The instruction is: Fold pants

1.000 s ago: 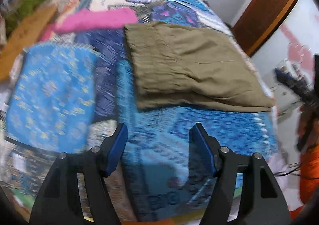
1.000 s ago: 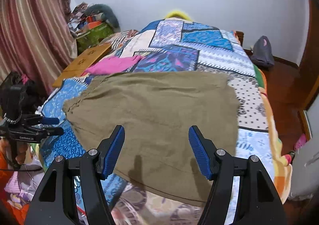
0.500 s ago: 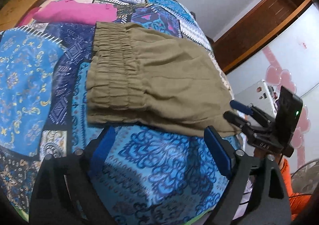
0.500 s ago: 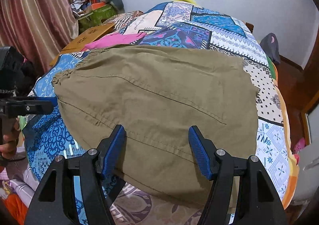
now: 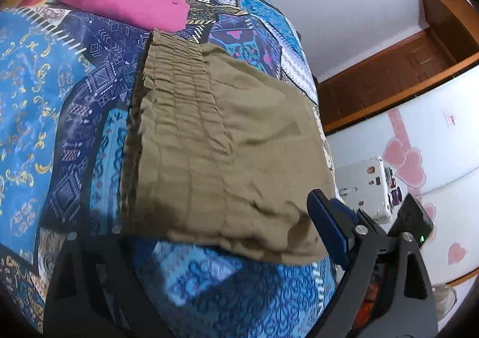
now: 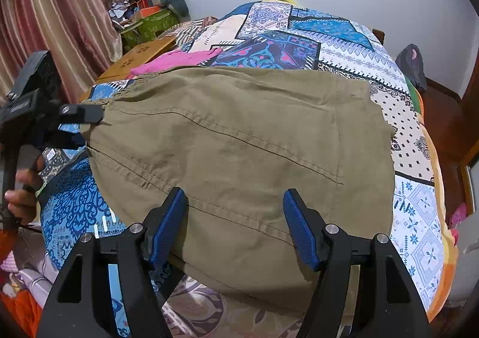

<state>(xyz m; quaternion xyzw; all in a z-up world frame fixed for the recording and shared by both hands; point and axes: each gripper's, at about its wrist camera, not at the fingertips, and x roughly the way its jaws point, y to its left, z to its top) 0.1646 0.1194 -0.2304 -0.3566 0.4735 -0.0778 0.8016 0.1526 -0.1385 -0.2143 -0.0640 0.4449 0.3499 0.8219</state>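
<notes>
Over the bed (image 6: 419, 194), both grippers (image 6: 235, 218) (image 5: 215, 236), fingers apart, reach the pants' (image 6: 239, 143) near edge, next clamping it for a fold.

We look down steeply from both wrists, close over the bed (image 6: 419, 218): left from the waistband side of the pants (image 5: 227, 140), right from the near edge. Both share the pants.

no readable text, small white label on the left gripper (image 6: 21, 104) too blurred, marks on brown board (image 6: 140, 53) illegible
</notes>
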